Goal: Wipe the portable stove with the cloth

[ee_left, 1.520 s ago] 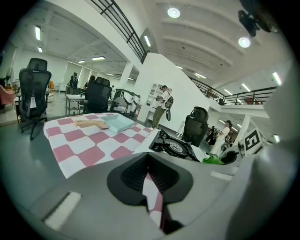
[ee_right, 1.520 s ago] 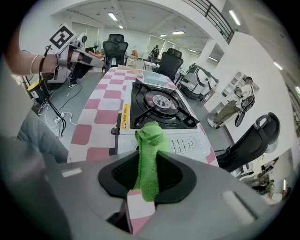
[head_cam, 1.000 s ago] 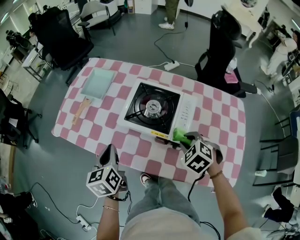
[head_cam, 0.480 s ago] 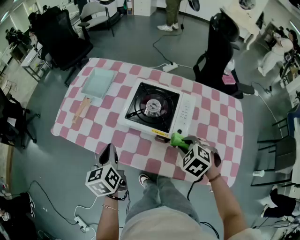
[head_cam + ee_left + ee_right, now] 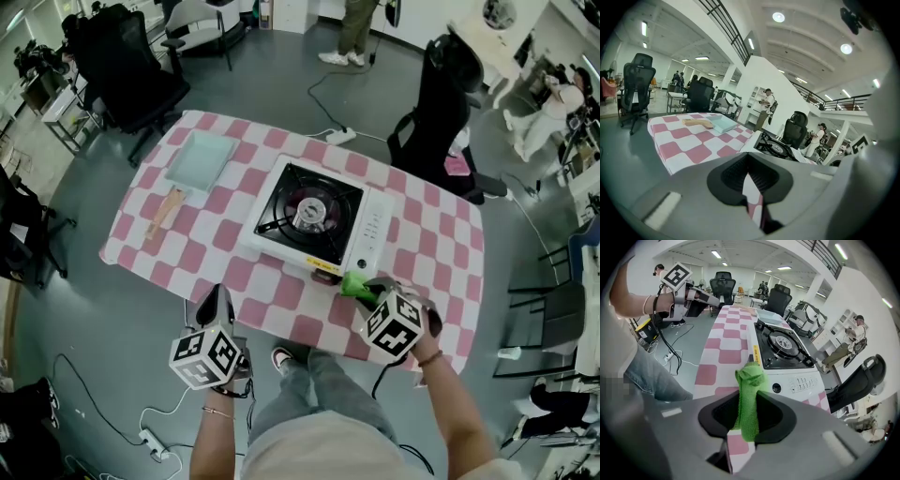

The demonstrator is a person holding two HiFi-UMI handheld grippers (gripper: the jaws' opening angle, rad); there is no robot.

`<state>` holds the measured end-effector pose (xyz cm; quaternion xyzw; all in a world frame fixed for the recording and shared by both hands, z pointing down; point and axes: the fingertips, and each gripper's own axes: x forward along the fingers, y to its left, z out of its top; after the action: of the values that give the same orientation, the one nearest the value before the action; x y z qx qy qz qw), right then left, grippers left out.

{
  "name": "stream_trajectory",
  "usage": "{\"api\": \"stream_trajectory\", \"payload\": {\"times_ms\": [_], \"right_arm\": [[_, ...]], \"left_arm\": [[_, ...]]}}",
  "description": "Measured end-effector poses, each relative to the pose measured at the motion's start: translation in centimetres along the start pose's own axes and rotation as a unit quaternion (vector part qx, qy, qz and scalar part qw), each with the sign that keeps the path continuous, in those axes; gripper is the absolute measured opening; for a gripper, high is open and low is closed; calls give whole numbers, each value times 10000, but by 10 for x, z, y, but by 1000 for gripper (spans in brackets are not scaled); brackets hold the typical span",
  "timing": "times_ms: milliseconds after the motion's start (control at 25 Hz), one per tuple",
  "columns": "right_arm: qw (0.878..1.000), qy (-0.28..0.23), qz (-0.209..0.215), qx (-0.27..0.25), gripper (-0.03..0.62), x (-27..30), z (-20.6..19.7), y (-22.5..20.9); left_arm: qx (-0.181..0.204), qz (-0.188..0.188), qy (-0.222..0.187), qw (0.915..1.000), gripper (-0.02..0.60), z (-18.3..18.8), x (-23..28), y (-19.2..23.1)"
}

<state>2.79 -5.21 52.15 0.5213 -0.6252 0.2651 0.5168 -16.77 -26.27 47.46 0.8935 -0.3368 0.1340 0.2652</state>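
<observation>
Since a second ago my right gripper (image 5: 749,422) has drawn back a touch toward me, so the green cloth (image 5: 749,394) now sits just off the stove's near corner instead of on its edge. The left gripper has hardly shifted. In the right gripper view the jaws are clamped on the cloth, which stands up bunched between them, with its top fold in front of the yellow label on the front of the portable stove (image 5: 314,214). From the head view the cloth is just beside the stove's near corner, at the control-panel end, and I can't tell whether it touches. In the left gripper view my left gripper (image 5: 751,190) has its jaws drawn together with nothing between them; only a sliver of the checked tablecloth (image 5: 422,234) shows behind. That gripper hangs at the near edge of the table, well apart from the stove. The stove sits near the middle of the pink-and-white cloth, burner grate up. Toward the far left corner lies a pale blue-green tray (image 5: 199,159), and a wooden piece (image 5: 164,214) lies just beside it. Black office chairs (image 5: 131,70) stand around the table.
</observation>
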Motion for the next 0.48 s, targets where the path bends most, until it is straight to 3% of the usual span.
{"api": "stream_trajectory", "payload": {"times_ms": [200, 480], "right_arm": [[9999, -90, -45, -30, 100, -12, 12, -8], [9989, -409, 63, -207, 100, -16, 60, -6]], "left_arm": [[-62, 37, -70, 9999, 0, 4, -1, 7], [-168, 184, -235, 9994, 0, 14, -7, 30]]}}
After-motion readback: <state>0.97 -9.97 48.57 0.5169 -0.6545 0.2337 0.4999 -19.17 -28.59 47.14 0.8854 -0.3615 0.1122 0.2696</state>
